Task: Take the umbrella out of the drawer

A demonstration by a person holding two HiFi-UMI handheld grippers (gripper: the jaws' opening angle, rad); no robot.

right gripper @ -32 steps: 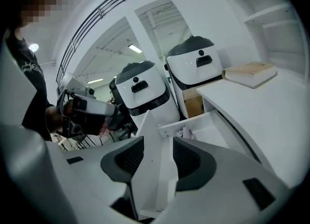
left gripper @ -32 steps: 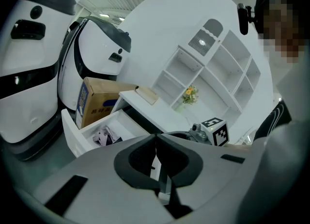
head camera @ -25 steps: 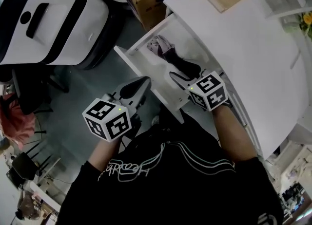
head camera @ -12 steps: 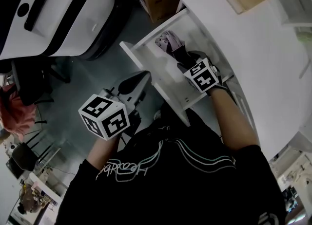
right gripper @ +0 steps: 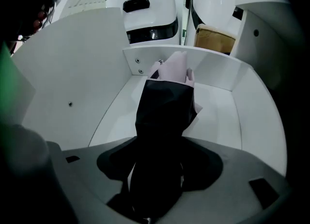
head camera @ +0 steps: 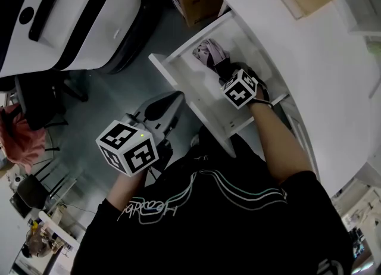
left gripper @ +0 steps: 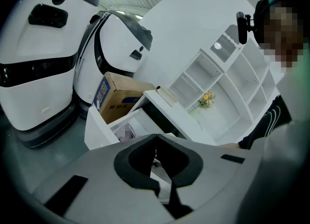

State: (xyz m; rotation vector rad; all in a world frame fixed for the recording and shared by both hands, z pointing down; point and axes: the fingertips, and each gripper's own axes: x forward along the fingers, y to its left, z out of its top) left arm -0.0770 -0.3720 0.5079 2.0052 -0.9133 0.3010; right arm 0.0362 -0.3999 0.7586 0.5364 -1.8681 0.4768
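Straddling near dark end of umbrella (right gripper: 164, 106) with my right gripper (right gripper: 160, 159): jaws just been opening, now wide, not pressing. Umbrella lies in drawer (right gripper: 97, 72), pale end far. Probably light, fabric soft, slippery; clamp firm core. Left gripper (left gripper: 155, 138) clenched, empty.

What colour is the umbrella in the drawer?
Umbrella: black with pale pink end; best in right gripper view.

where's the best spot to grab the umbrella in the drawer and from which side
Take the umbrella by its black wrapped body, coming straight down from above and closing across its width. It lies flat along the floor of the drawer, with its pale end up by the far wall, so an end-on approach looks boxed in. Bare floor shows along both long sides.
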